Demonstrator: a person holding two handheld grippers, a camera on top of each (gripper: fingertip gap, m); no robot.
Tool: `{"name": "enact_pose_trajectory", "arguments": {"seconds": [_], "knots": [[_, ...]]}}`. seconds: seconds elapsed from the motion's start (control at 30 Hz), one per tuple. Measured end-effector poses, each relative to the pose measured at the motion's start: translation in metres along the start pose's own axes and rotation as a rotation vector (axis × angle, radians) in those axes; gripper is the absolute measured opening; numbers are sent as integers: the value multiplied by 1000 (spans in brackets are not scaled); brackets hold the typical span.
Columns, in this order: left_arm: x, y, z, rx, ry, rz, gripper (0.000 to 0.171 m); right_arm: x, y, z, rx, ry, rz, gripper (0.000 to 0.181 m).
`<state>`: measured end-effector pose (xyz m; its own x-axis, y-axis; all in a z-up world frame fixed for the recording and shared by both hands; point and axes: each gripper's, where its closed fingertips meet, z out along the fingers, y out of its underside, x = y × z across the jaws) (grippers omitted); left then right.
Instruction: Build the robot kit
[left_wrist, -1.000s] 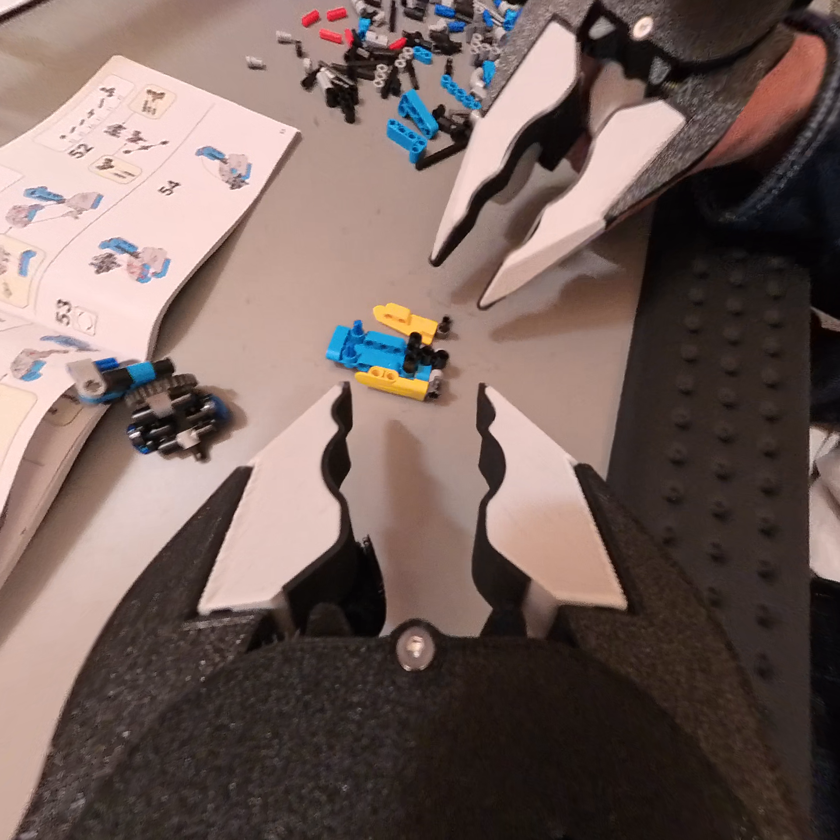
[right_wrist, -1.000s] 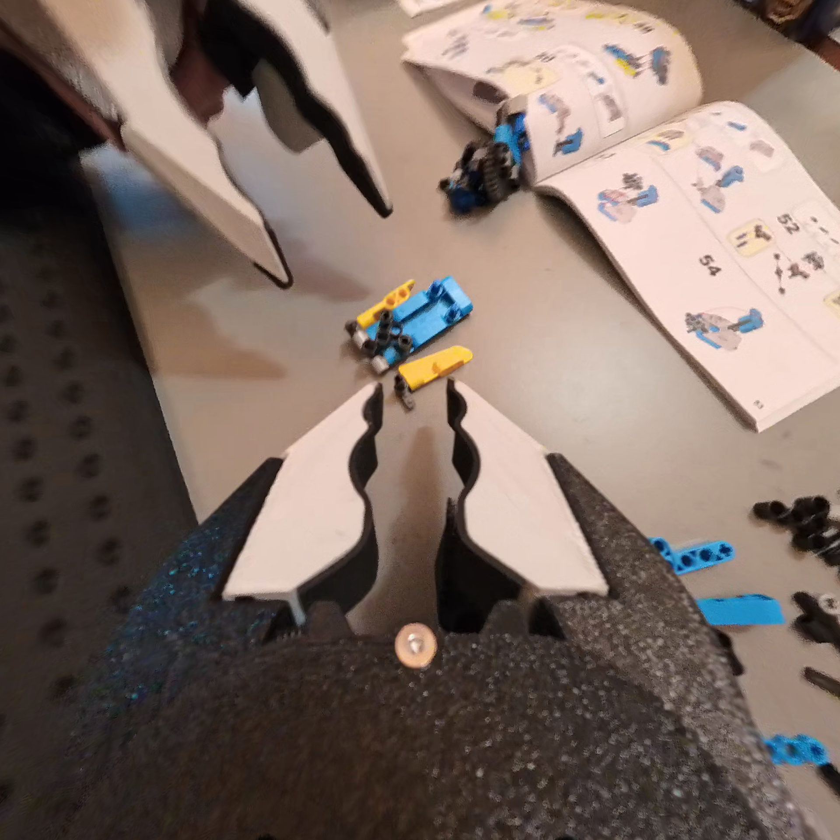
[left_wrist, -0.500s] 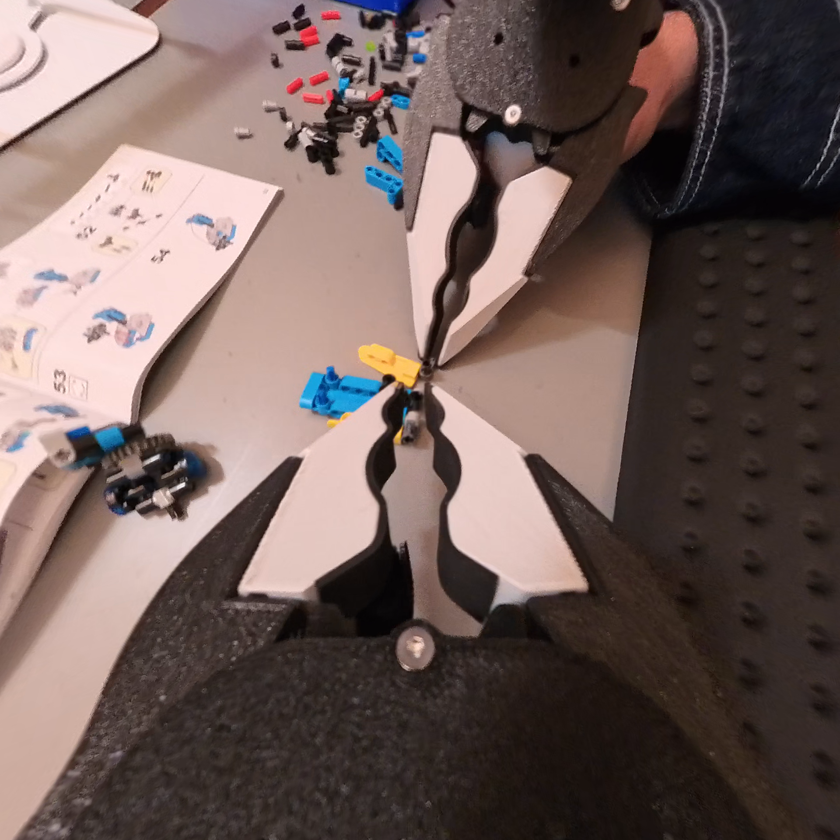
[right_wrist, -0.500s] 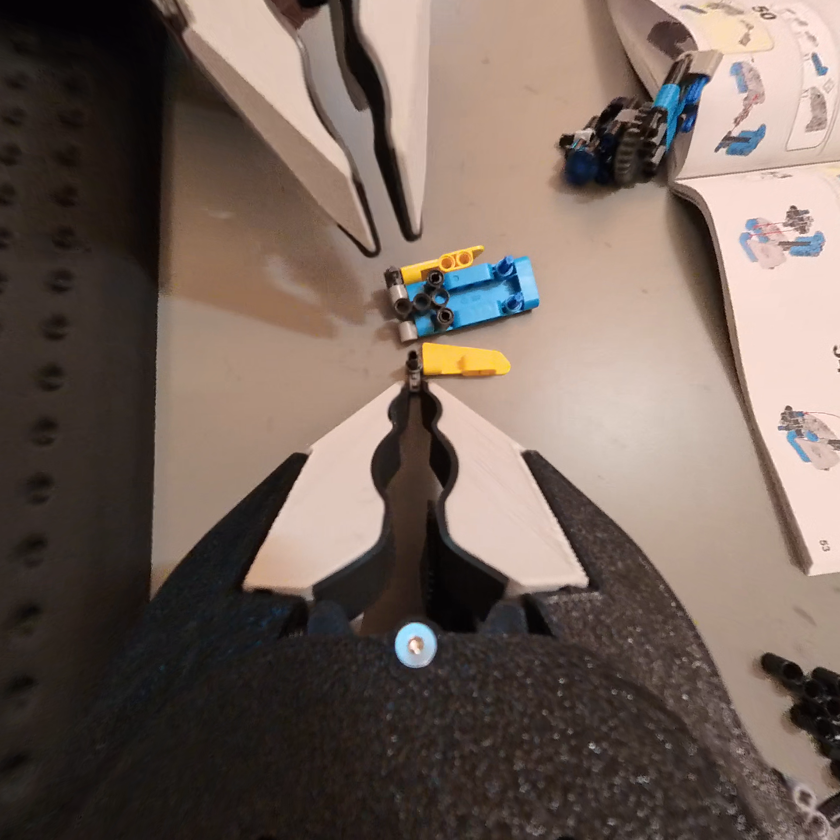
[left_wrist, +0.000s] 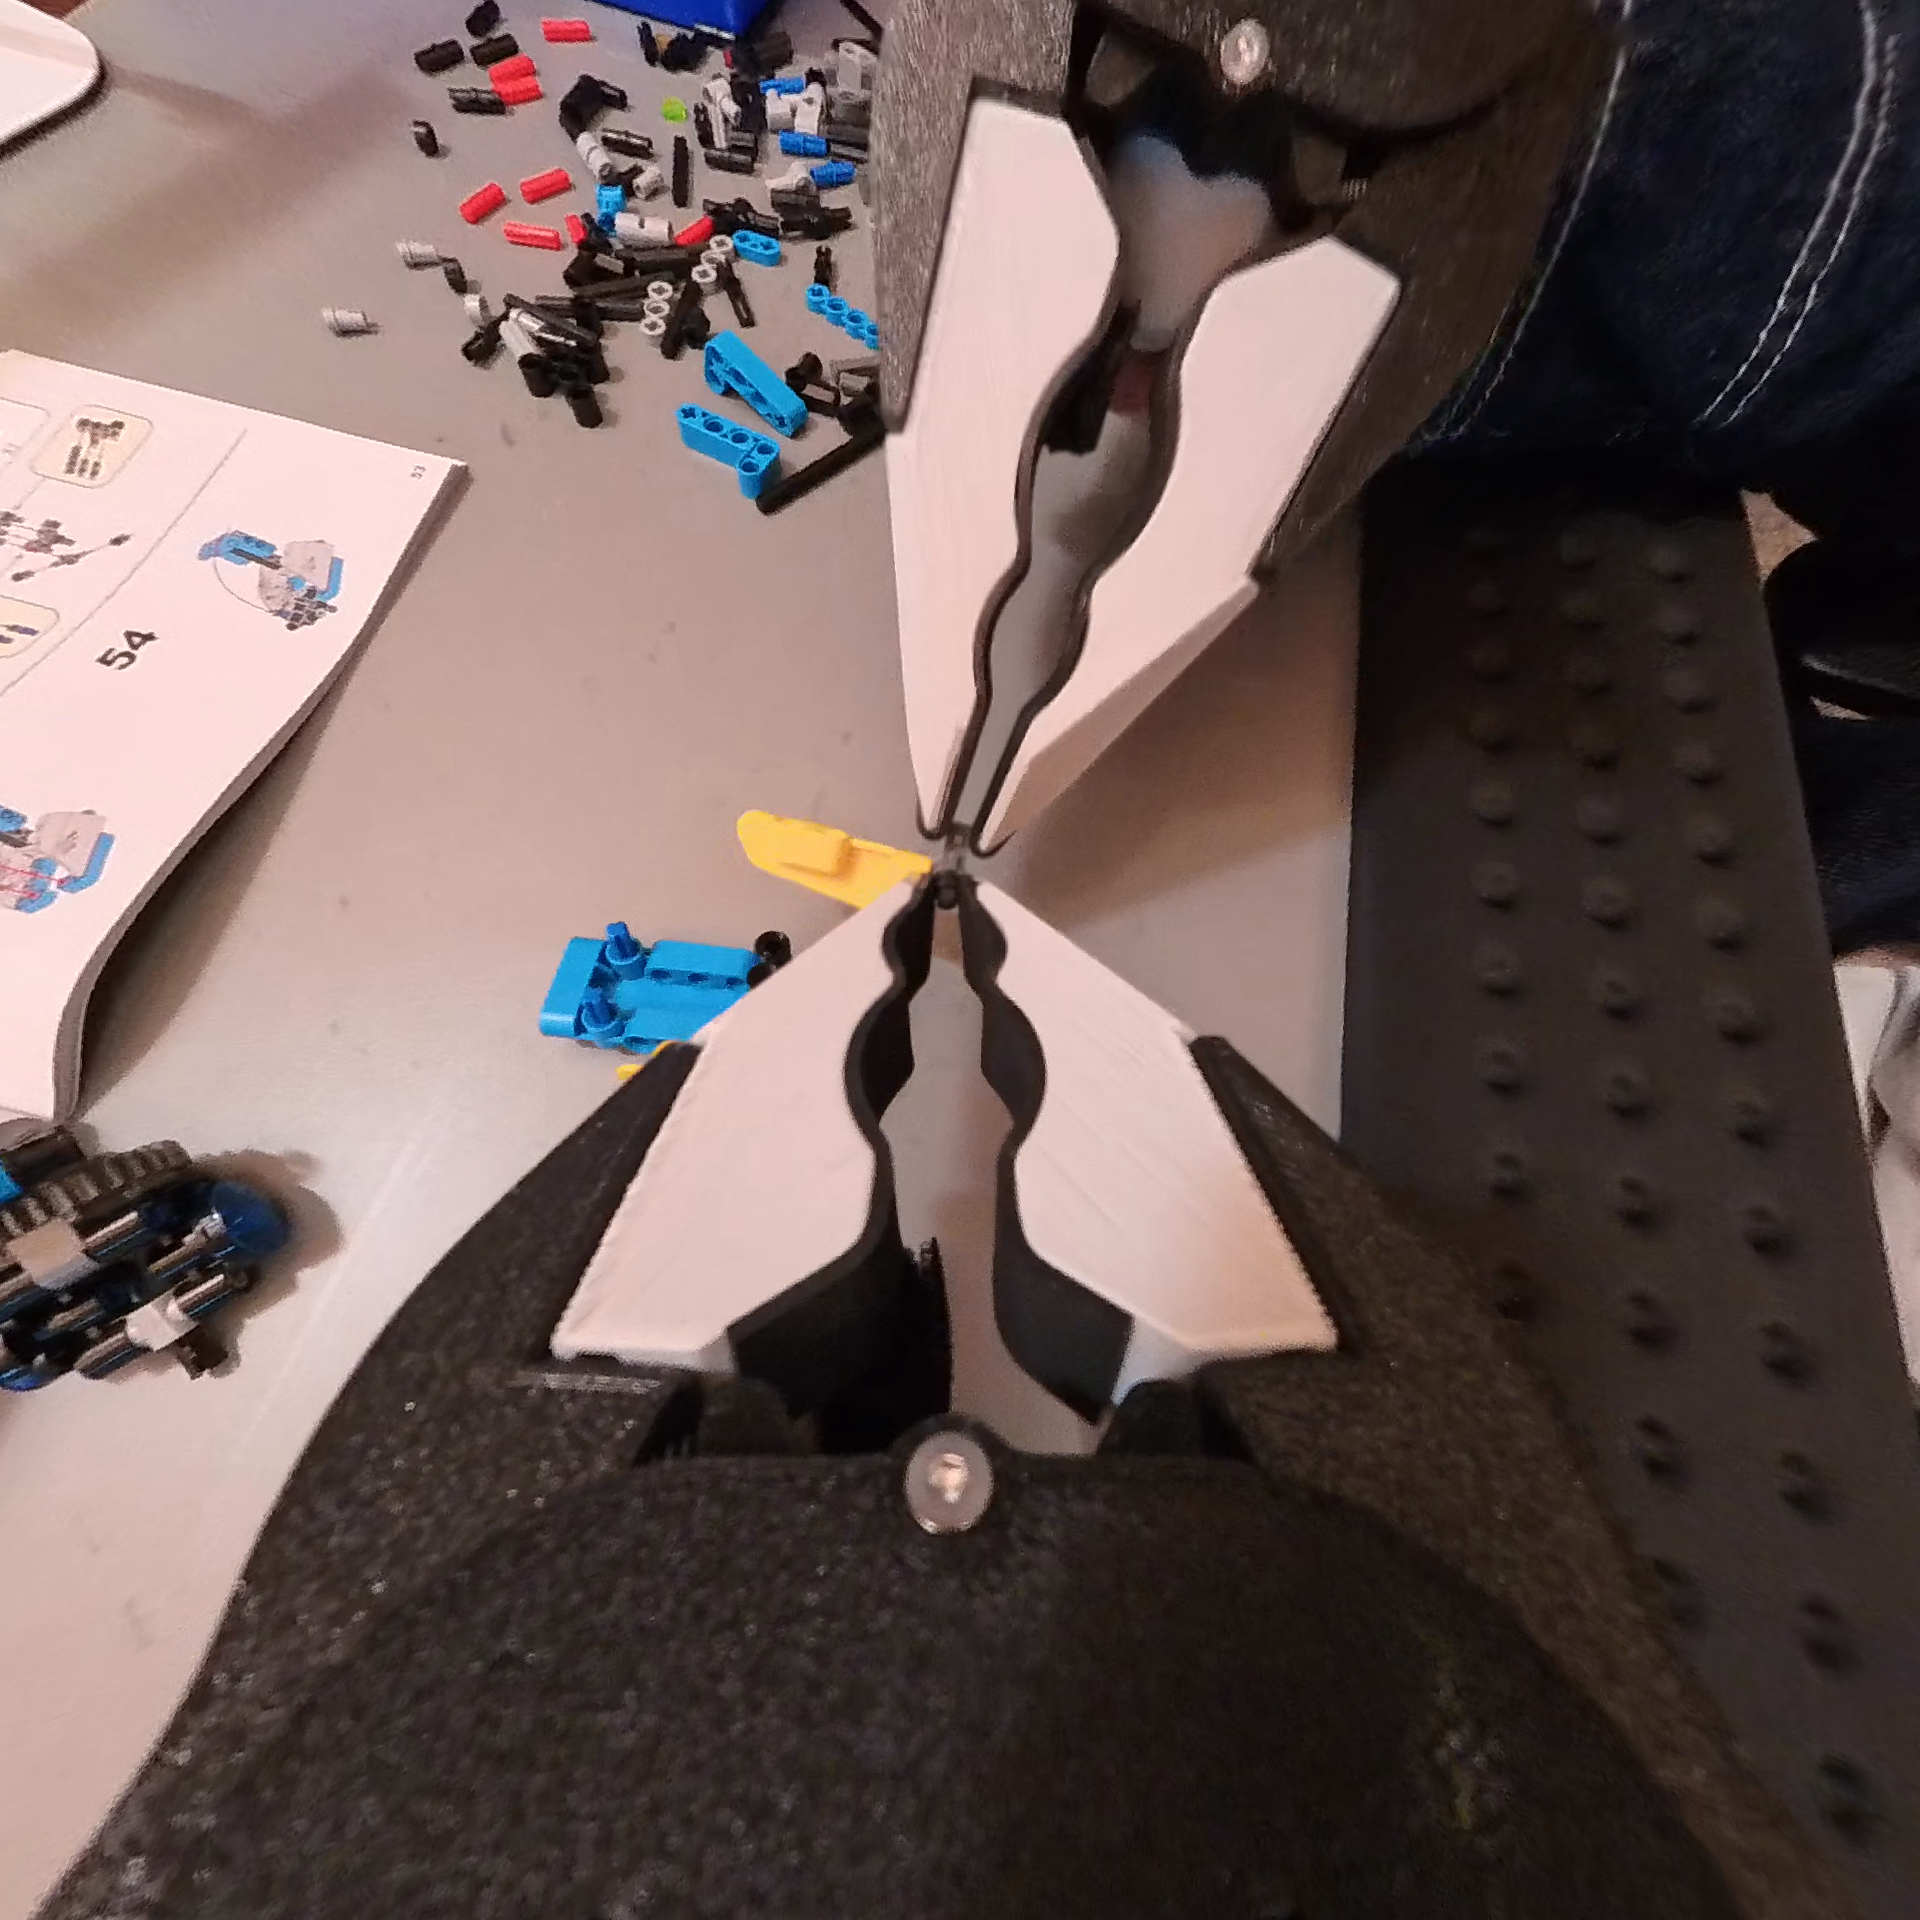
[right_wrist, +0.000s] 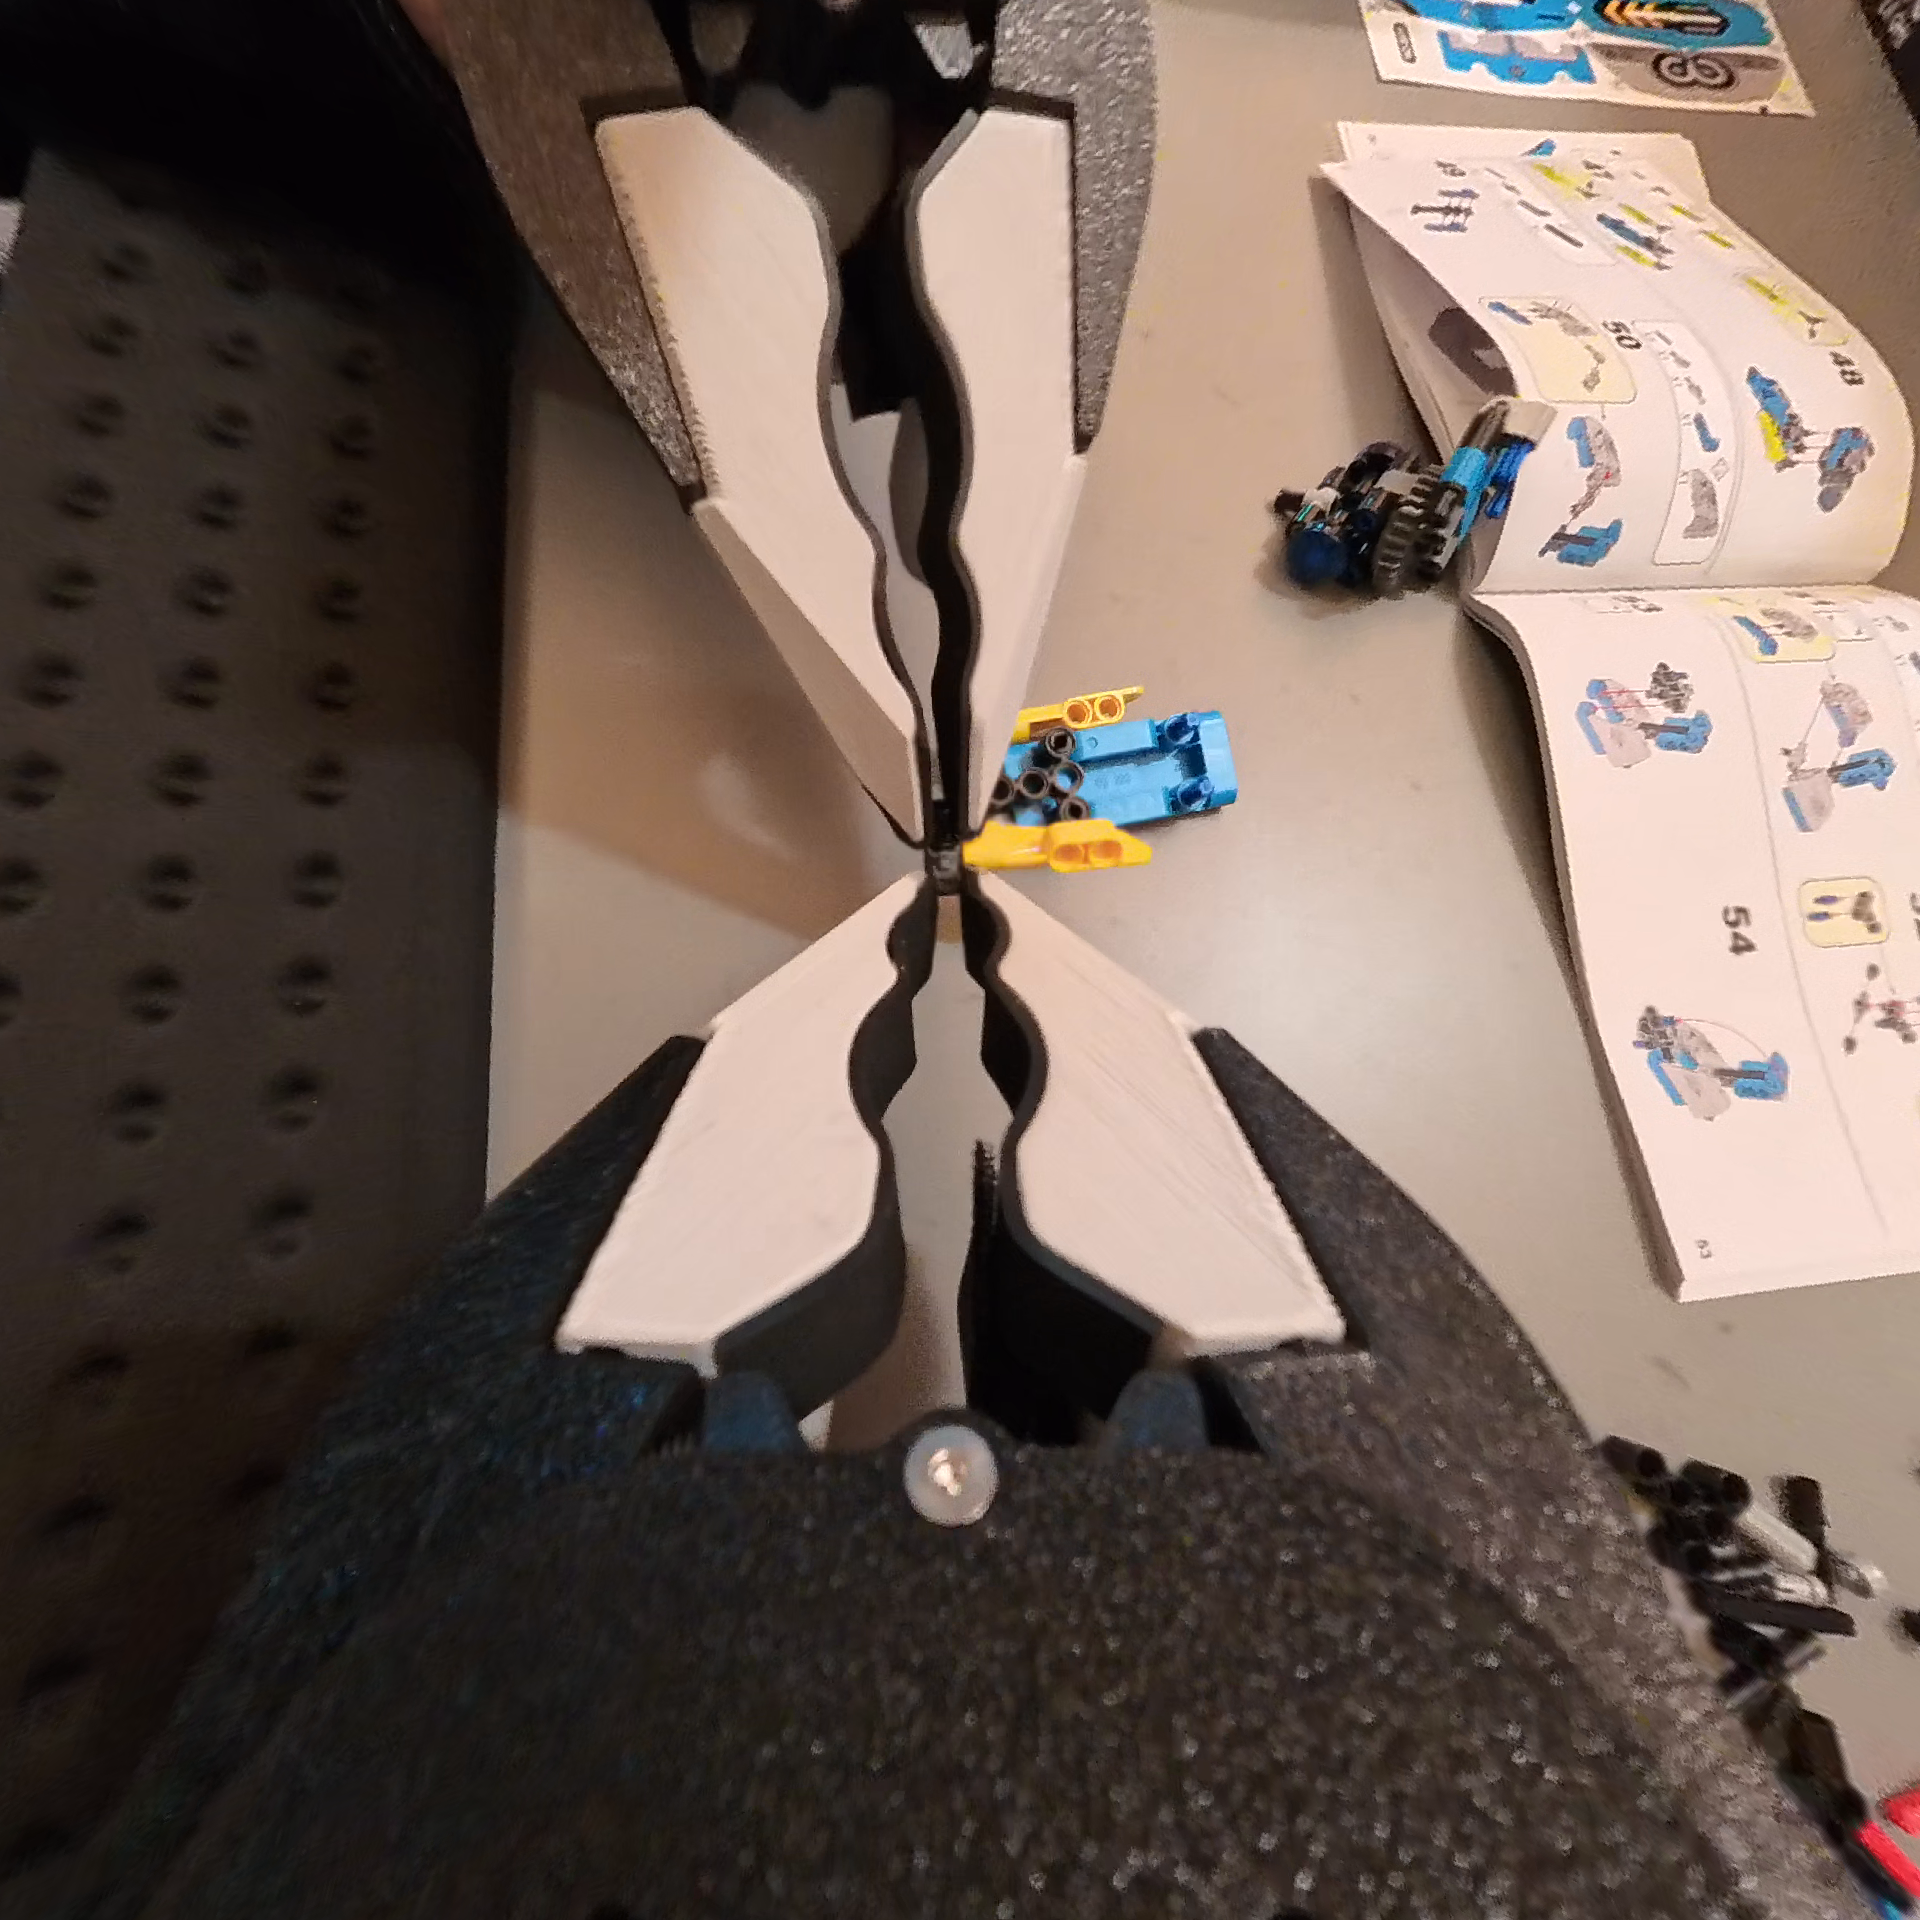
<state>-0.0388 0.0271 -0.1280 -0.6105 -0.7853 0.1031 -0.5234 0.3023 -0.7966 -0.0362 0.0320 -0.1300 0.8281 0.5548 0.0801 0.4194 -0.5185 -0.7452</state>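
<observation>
My left gripper (left_wrist: 945, 891) and my right gripper (right_wrist: 948, 885) meet tip to tip over the grey table (left_wrist: 582, 727). Both are shut on a small black pin (right_wrist: 948, 862) between their tips. A yellow wing piece (right_wrist: 1070, 847) sticks out sideways from the pin; it also shows in the left wrist view (left_wrist: 821, 852). Just beyond lies a blue plate assembly (right_wrist: 1132, 774) with black connectors and a second yellow piece (right_wrist: 1081, 710). In the left wrist view the blue assembly (left_wrist: 644, 992) lies left of my fingers. The right gripper (left_wrist: 961, 831) comes in from above there.
An open instruction booklet (left_wrist: 208, 623) lies at the left, with a black and blue gear assembly (left_wrist: 114, 1247) by it. A pile of loose small parts (left_wrist: 665, 260) is at the far side. A dark studded mat (left_wrist: 1610, 1039) runs along the right. A denim sleeve (left_wrist: 1714, 208) holds the right gripper. The grippers are tip to tip, or close to it.
Both grippers closed from open and came together tip to tip. The right one took the black pin with the yellow piece; the left one closed on the same pin.
</observation>
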Motion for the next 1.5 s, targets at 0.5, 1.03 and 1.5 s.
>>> {"name": "enact_pose_trajectory", "arguments": {"seconds": [0.5,1.03,1.5], "knots": [[0,-25,-20,209,37,-34,4,12,-34,-26,386,-97,253,22],[-6,-24,-22,170,-191,265,4,0,-38,-24,472,-460,633,42],[-9,-24,-21,109,-395,553,4,7,-39,-24,487,-493,764,32]]}}
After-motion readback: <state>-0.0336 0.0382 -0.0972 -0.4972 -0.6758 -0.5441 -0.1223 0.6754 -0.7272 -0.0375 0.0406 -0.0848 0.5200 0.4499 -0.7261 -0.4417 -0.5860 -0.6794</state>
